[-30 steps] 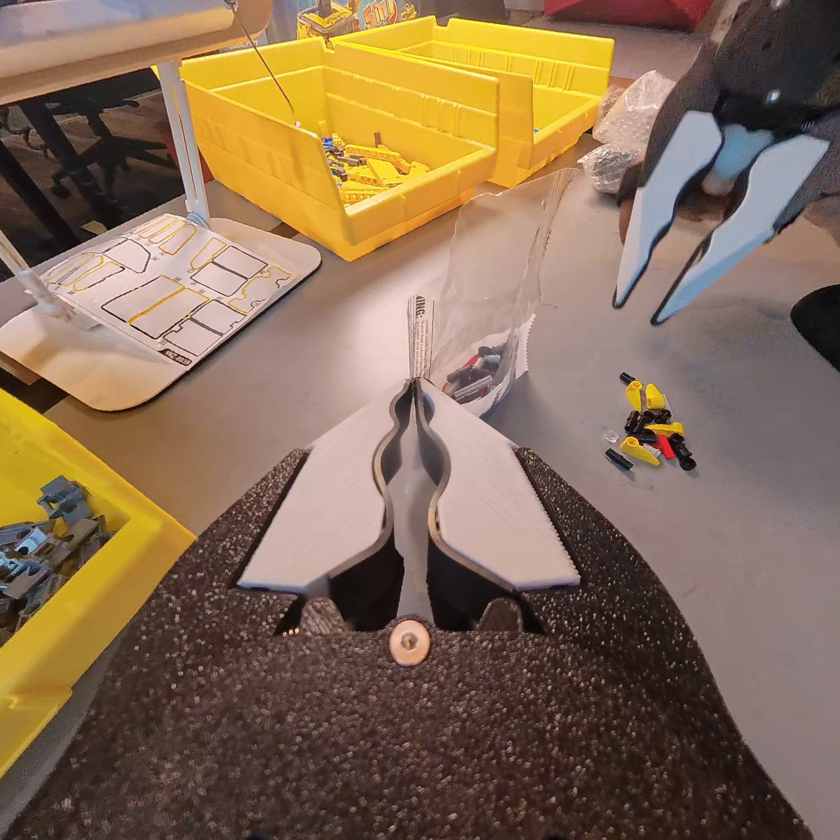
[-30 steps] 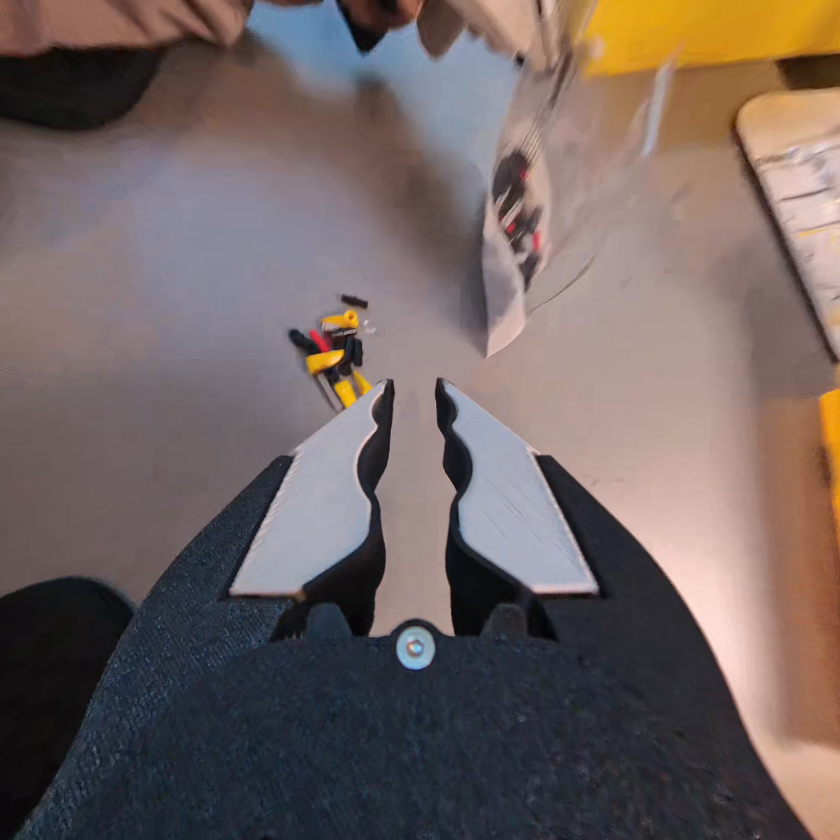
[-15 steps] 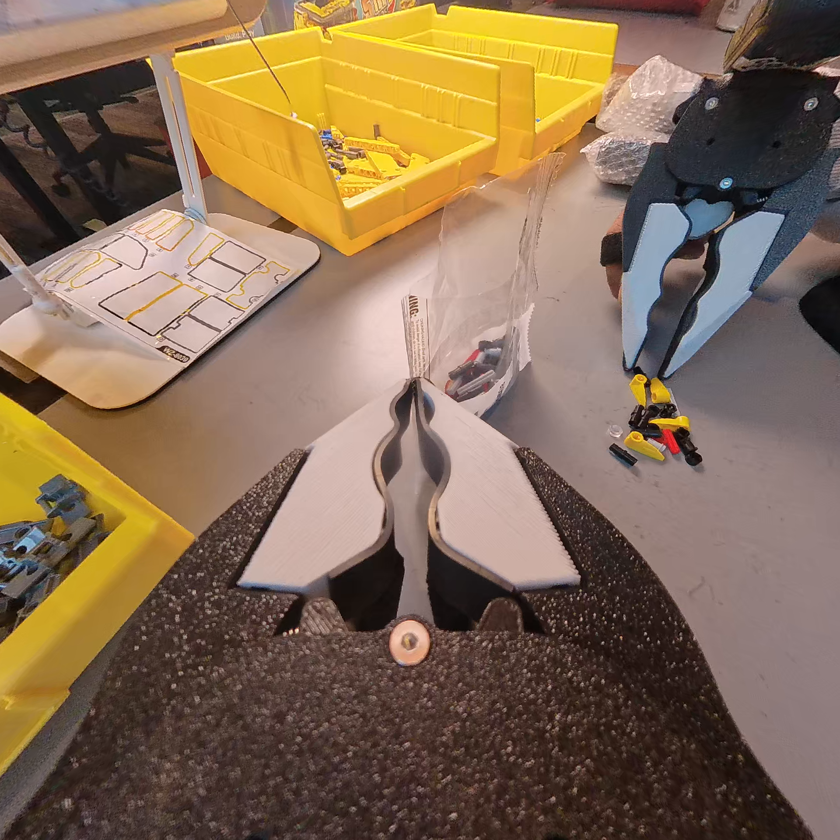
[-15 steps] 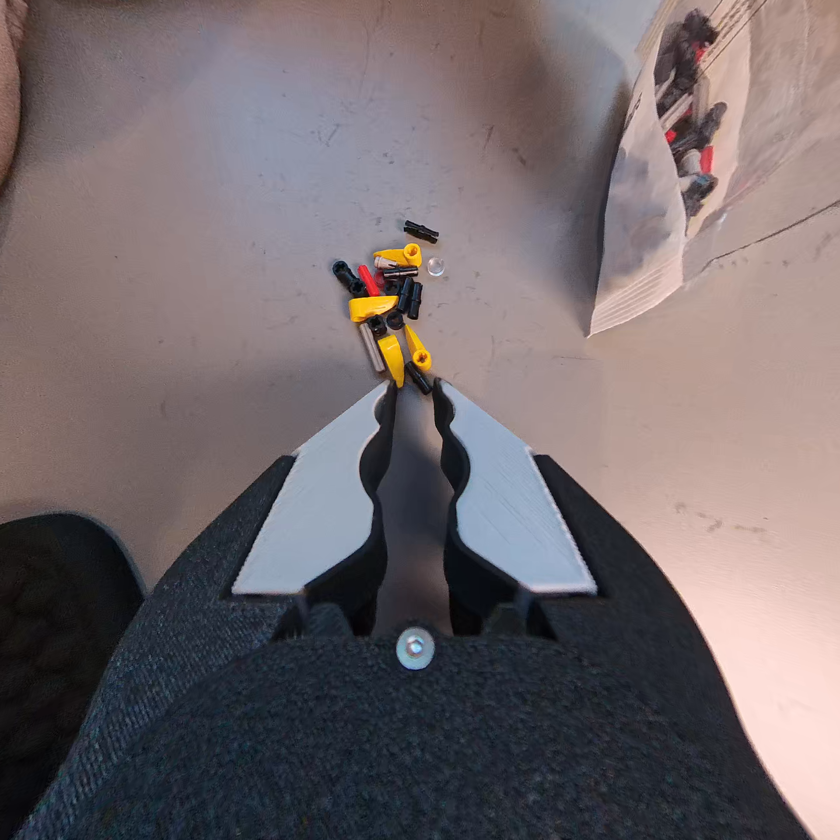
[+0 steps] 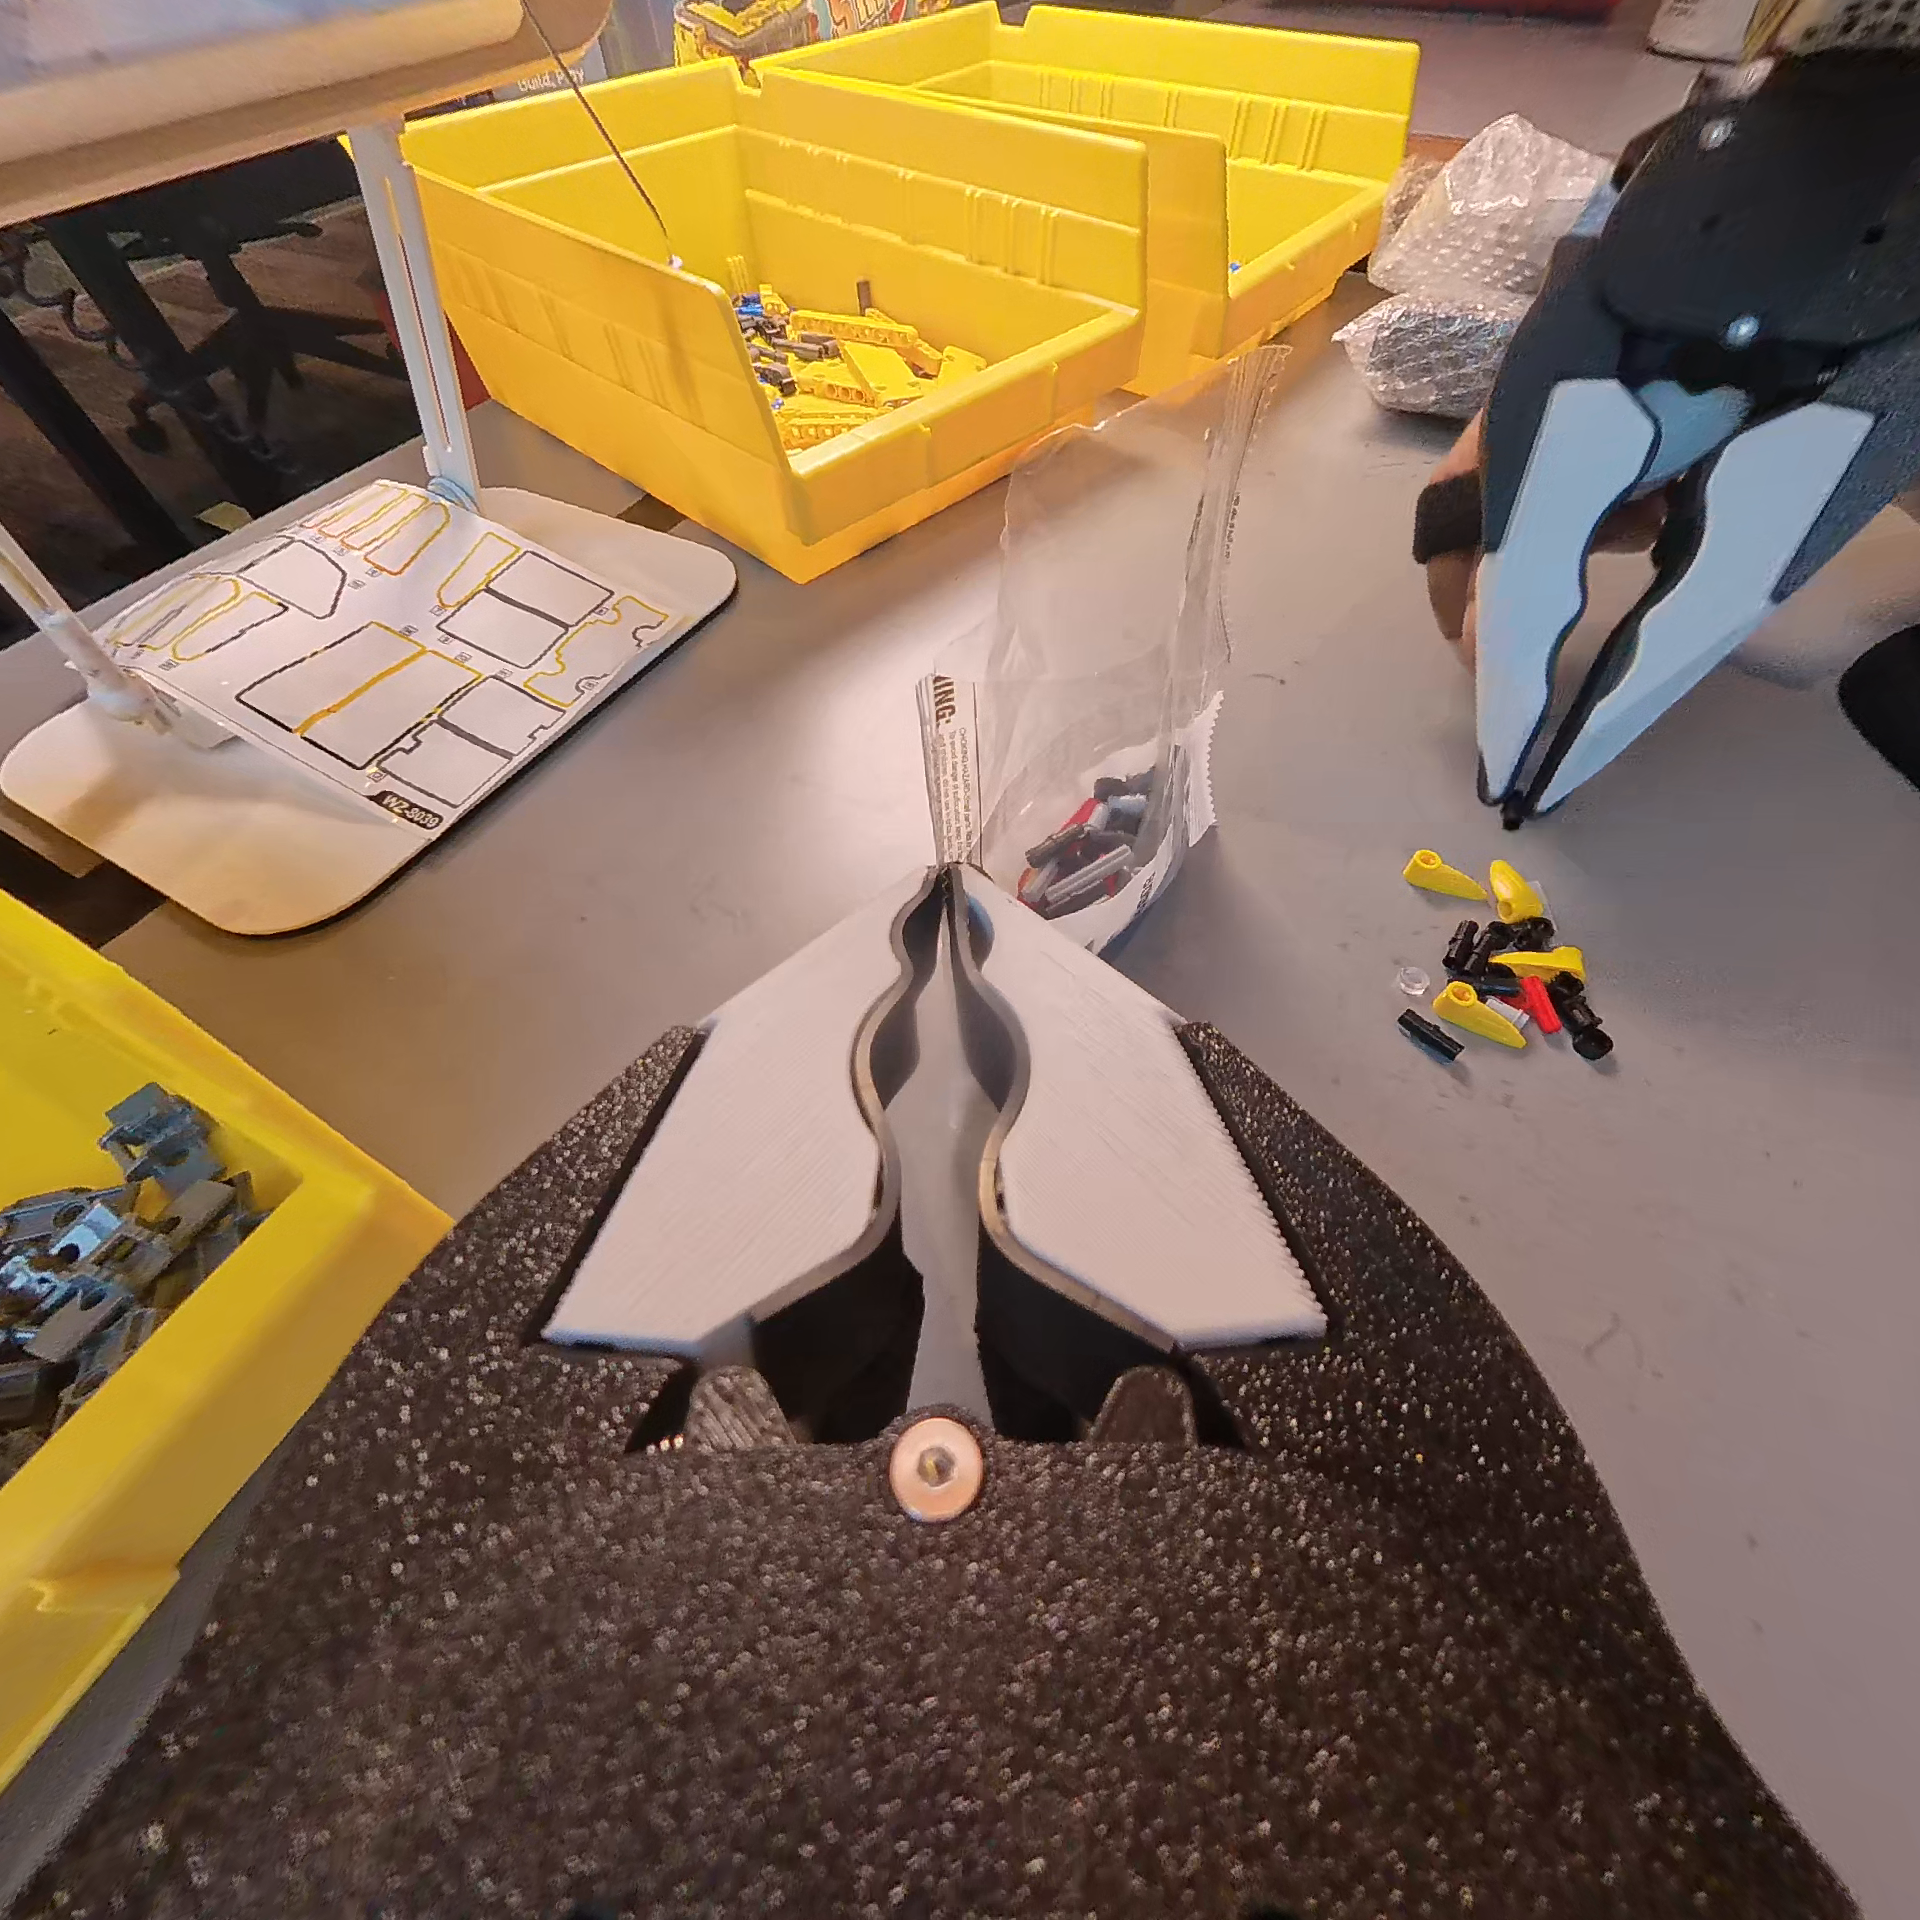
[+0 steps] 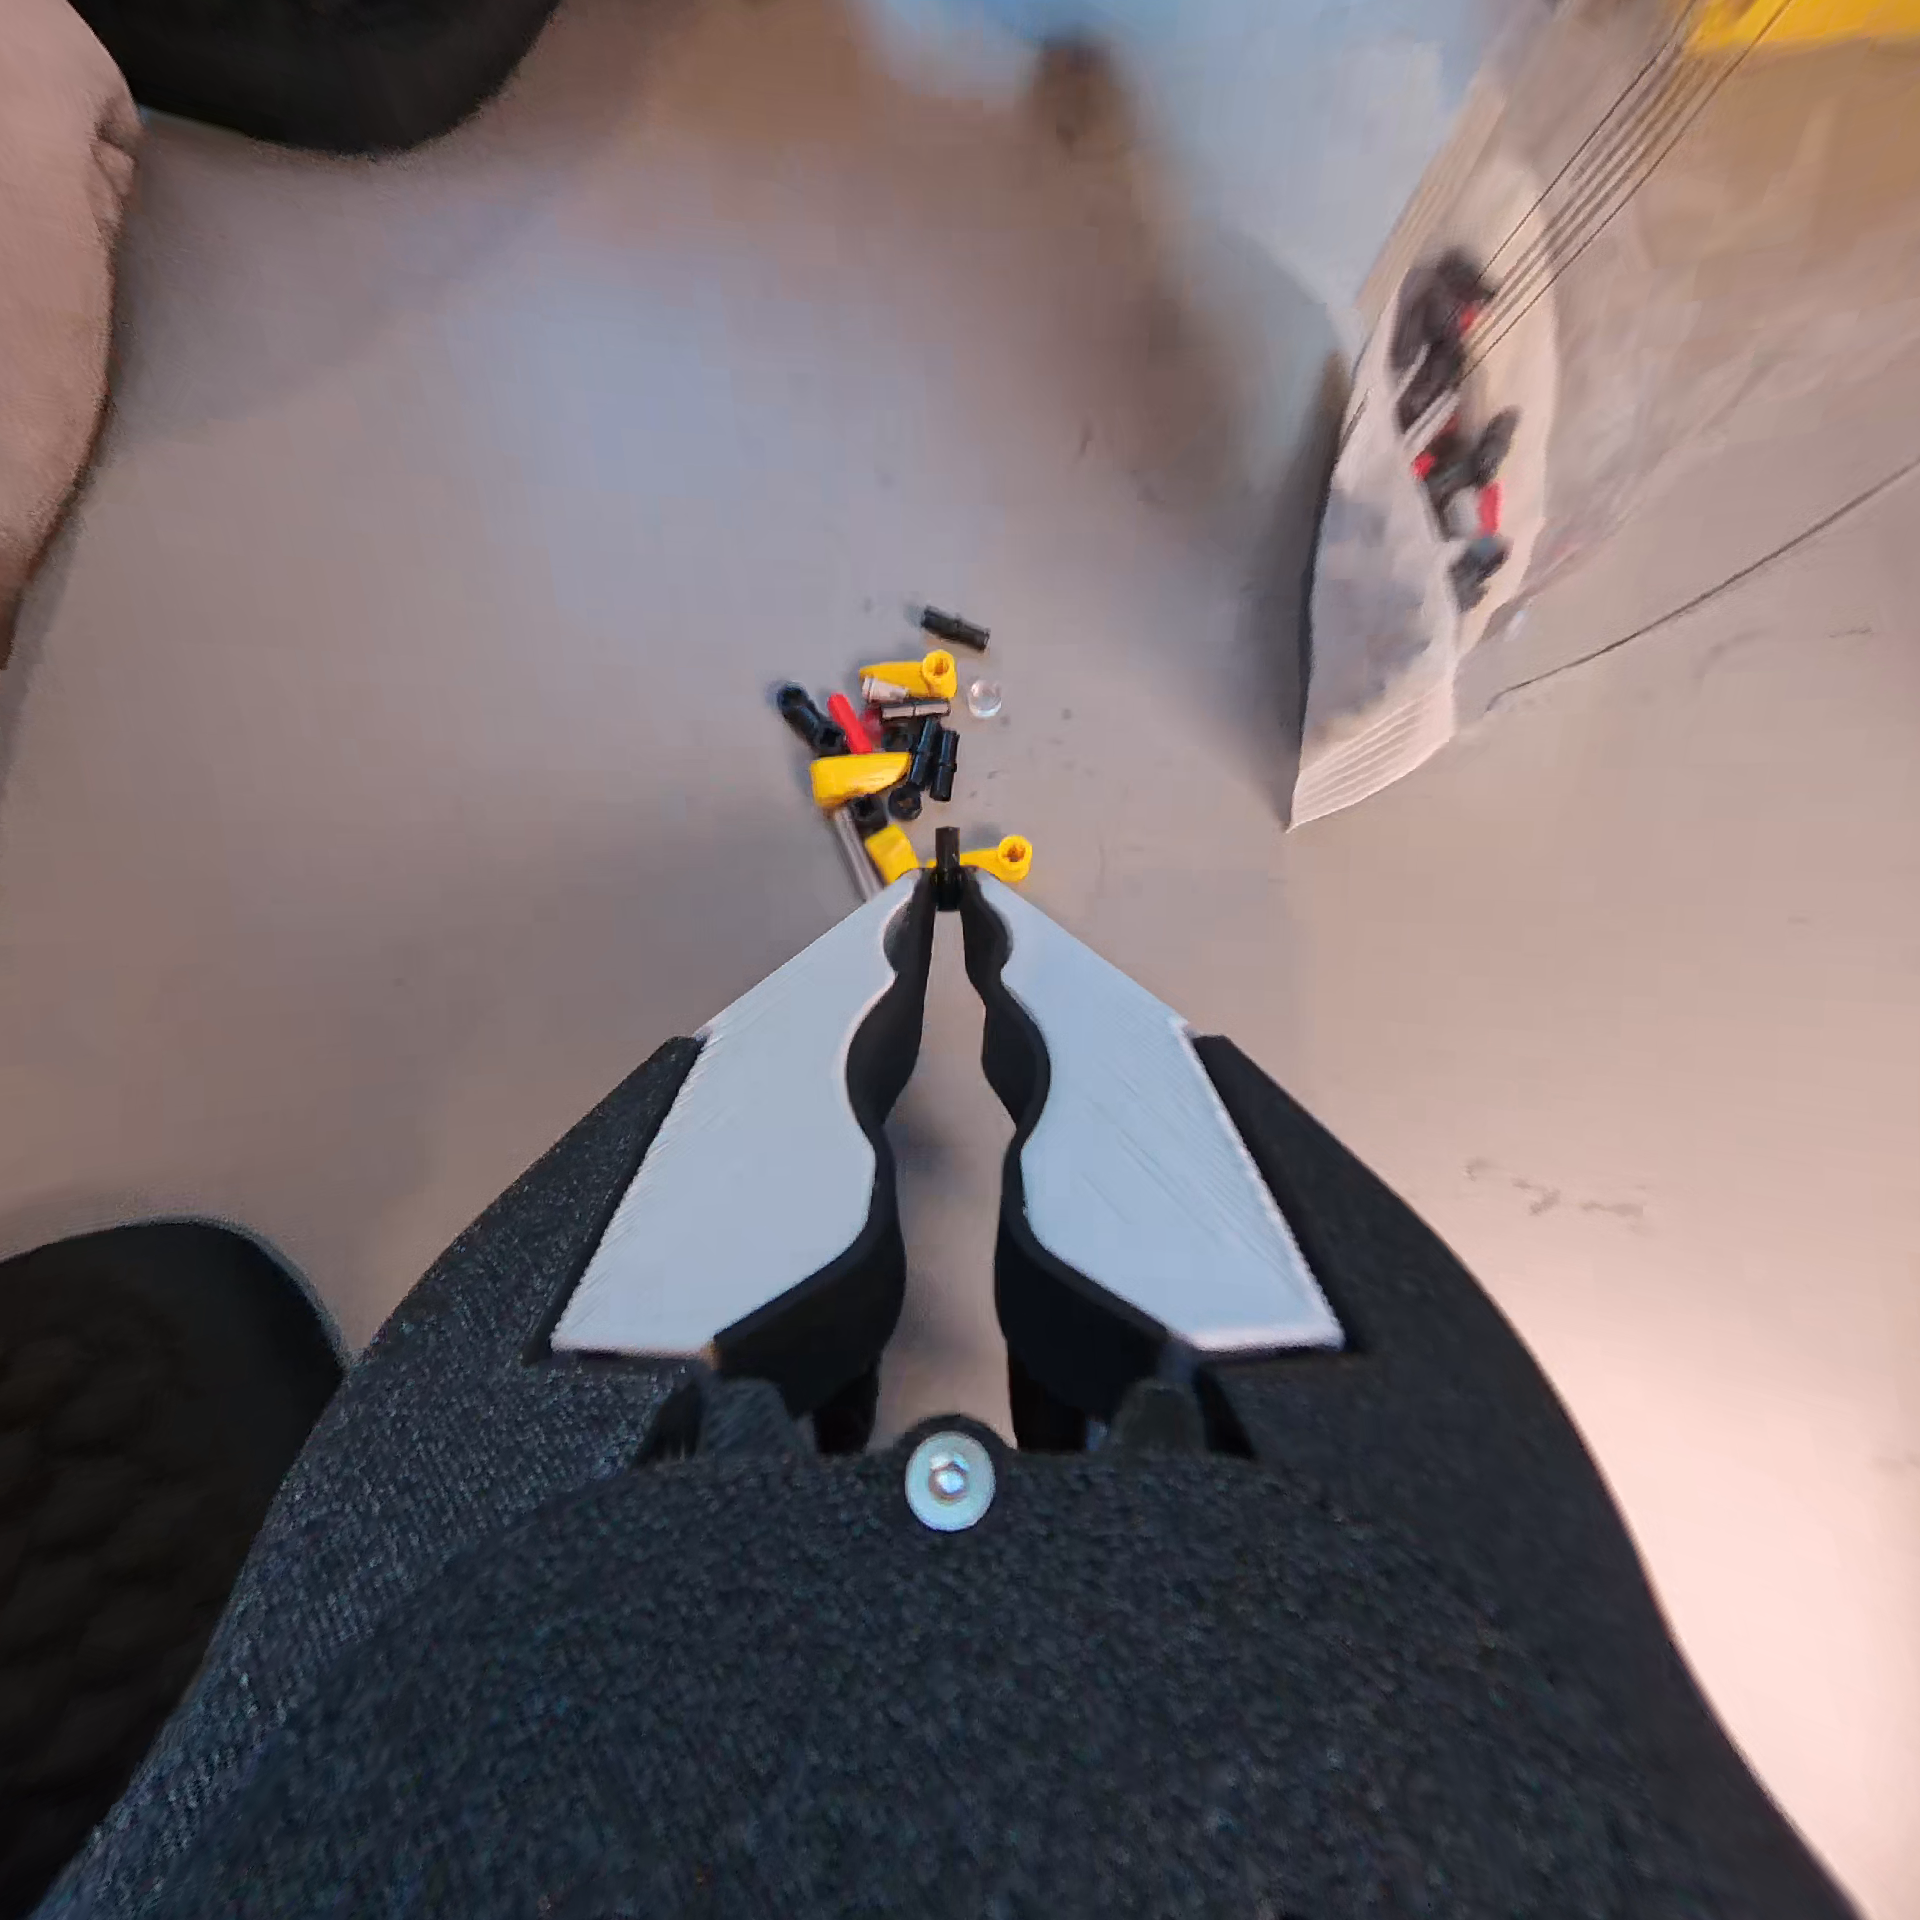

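My left gripper is shut on the edge of a clear plastic bag and holds it upright on the grey table; several small black, red and grey pieces lie in its bottom. The bag also shows in the right wrist view. My right gripper is shut on a small black pin, just above a little pile of yellow, black and red pieces. In the left wrist view the right gripper holds the pin above the pile.
Yellow bins with yellow pieces stand at the back. A white stand base with a printed sheet lies at the left. A yellow bin of grey parts is at the near left. Bubble-wrap bags lie at the back right. The tips of one gripper are about 15 cm away from the tips of the other.
My right gripper came down to the pile, shut on a black pin and lifted slightly. My left gripper has kept hold of the bag and barely moved.
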A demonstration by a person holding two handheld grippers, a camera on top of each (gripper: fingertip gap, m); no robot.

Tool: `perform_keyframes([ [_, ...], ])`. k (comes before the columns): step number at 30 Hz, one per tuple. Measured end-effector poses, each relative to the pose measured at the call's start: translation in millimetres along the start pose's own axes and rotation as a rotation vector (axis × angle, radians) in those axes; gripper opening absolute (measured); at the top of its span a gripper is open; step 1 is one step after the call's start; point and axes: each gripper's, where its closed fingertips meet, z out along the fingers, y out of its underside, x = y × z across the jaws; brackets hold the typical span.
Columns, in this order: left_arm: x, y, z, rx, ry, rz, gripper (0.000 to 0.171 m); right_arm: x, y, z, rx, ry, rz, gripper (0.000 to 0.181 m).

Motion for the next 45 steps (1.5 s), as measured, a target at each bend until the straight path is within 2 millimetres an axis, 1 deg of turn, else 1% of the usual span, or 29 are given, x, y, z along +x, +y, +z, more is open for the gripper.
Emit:
perform_keyframes([
  [1, 0.1, -0.3, 0.1, 0.001, 0.000, 0.002, 0.000, 3.9, -13.1, -7.6, 0.048, 0.022, -0.008, 0.004],
  [3, 1.1, -1.2, 0.2, 0.005, 0.005, 0.003, 0.000, 17.7, -49.4, -27.5, 0.169, 0.097, -0.035, 0.004],
  [6, 3.3, -2.6, -0.2, 0.011, 0.013, 0.011, 0.000, 51.4, -105.5, -57.4, 0.308, 0.279, -0.084, 0.004],
  [7, 3.8, -3.1, -0.4, 0.012, 0.013, 0.014, 0.000, 61.7, -119.4, -62.6, 0.324, 0.332, -0.101, 0.004],
  [8, 4.4, -3.8, -0.8, 0.015, 0.014, 0.018, 0.000, 69.7, -129.8, -63.8, 0.323, 0.366, -0.116, 0.004],
  [10, 5.2, -5.0, -1.4, 0.018, 0.015, 0.023, 0.000, 84.4, -137.8, -56.5, 0.276, 0.410, -0.126, 0.005],
  [12, 5.1, -5.7, -1.8, 0.020, 0.013, 0.026, 0.000, 94.2, -134.3, -44.1, 0.221, 0.422, -0.125, 0.006],
  [14, 4.6, -5.5, -2.1, 0.019, 0.011, 0.027, 0.000, 93.0, -132.3, -37.7, 0.230, 0.408, -0.117, 0.015],
  [16, 3.3, -5.1, -2.7, 0.018, 0.008, 0.026, 0.000, 89.3, -131.0, -43.6, 0.280, 0.420, -0.099, 0.018],
  [18, 0.0, -4.6, -3.6, 0.017, -0.004, 0.021, 0.000, 78.2, -123.1, -52.9, 0.313, 0.402, -0.090, 0.018],
  [20, -4.1, -3.8, -4.3, 0.014, -0.019, 0.008, 0.000, 59.8, -104.1, -55.0, 0.295, 0.333, -0.079, 0.016],
  [21, -5.3, -3.6, -4.4, 0.014, -0.022, 0.003, 0.000, 47.9, -88.7, -49.6, 0.249, 0.269, -0.059, 0.017],
  [22, -6.2, -3.4, -4.3, 0.016, -0.026, 0.001, 0.000, 38.8, -71.7, -41.7, 0.192, 0.223, -0.033, 0.017],
  [24, -6.6, -2.9, -3.7, 0.014, -0.028, 0.000, 0.000, 27.1, -38.9, -21.2, 0.083, 0.176, 0.001, 0.016],
  [25, -6.1, -2.7, -3.4, 0.013, -0.028, 0.002, 0.000, 20.9, -25.9, -10.6, 0.044, 0.151, 0.008, 0.016],
  [26, -5.5, -2.6, -3.2, 0.012, -0.027, 0.004, 0.000, 17.7, -16.5, -1.9, 0.022, 0.141, 0.012, 0.016],
  [28, -4.8, -2.2, -2.8, 0.009, -0.028, 0.007, 0.000, 12.8, -5.3, 9.9, -0.001, 0.111, 0.026, 0.017],
  [34, -5.0, -1.0, -2.6, 0.006, -0.027, 0.006, 0.000, 9.2, 5.9, 23.9, -0.058, 0.055, 0.083, 0.017],
  [35, -5.2, -0.8, -2.8, 0.006, -0.027, 0.005, 0.000, 9.2, 6.3, 24.8, -0.061, 0.056, 0.089, 0.017],
  [36, -5.4, -0.7, -3.0, 0.006, -0.028, 0.006, 0.000, 11.5, 7.0, 24.6, -0.069, 0.072, 0.092, 0.009],
  [37, -5.6, -0.9, -3.1, 0.006, -0.028, 0.006, 0.000, 12.0, 7.3, 24.3, -0.072, 0.074, 0.088, 0.008],
  [41, -6.0, -1.9, -4.1, 0.008, -0.032, 0.010, 0.000, 11.1, 8.1, 23.1, -0.069, 0.071, 0.092, 0.007],
  [43, -5.9, -2.4, -4.3, 0.010, -0.032, 0.011, 0.000, 12.4, 3.7, 18.9, -0.042, 0.084, 0.094, 0.007],
  [45, -5.2, -2.9, -4.1, 0.011, -0.030, 0.011, 0.000, 15.9, -12.7, 8.8, 0.028, 0.108, 0.086, 0.007],
])
